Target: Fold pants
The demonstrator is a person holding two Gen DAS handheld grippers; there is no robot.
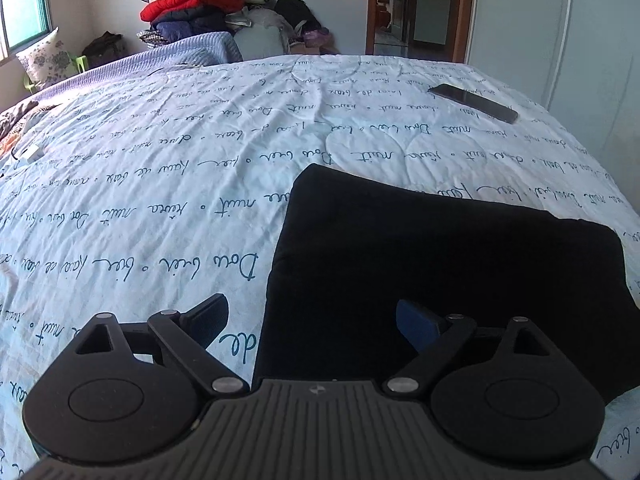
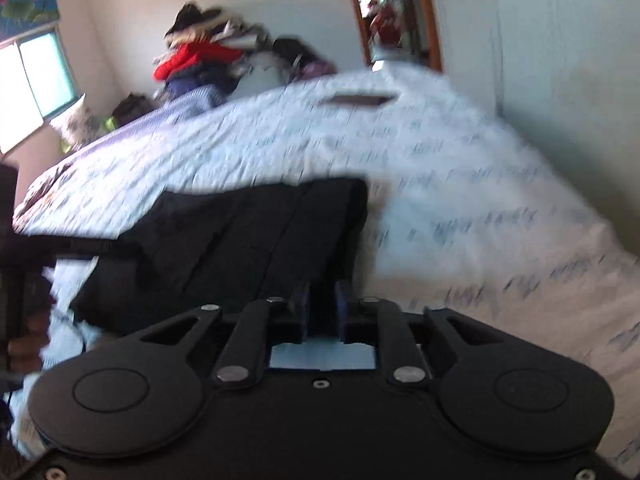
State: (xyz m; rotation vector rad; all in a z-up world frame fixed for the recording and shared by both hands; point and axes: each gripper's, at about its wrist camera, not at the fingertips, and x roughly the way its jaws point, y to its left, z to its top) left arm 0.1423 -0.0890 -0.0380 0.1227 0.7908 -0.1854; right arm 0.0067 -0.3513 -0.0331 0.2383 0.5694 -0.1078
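Black pants (image 1: 440, 264) lie folded into a compact block on a white bedspread with blue script (image 1: 160, 200). My left gripper (image 1: 316, 320) is open, its fingers straddling the block's near left edge, holding nothing. In the blurred right wrist view, the pants (image 2: 248, 240) hang as a black mass in front of my right gripper (image 2: 322, 300), whose fingers stand close together with black cloth between them at the pants' near right edge.
A dark phone (image 1: 474, 103) lies on the far right of the bed; it also shows in the right wrist view (image 2: 360, 100). A pile of clothes (image 1: 208, 4) stands behind the bed. An open doorway (image 1: 416, 8) is at the back right.
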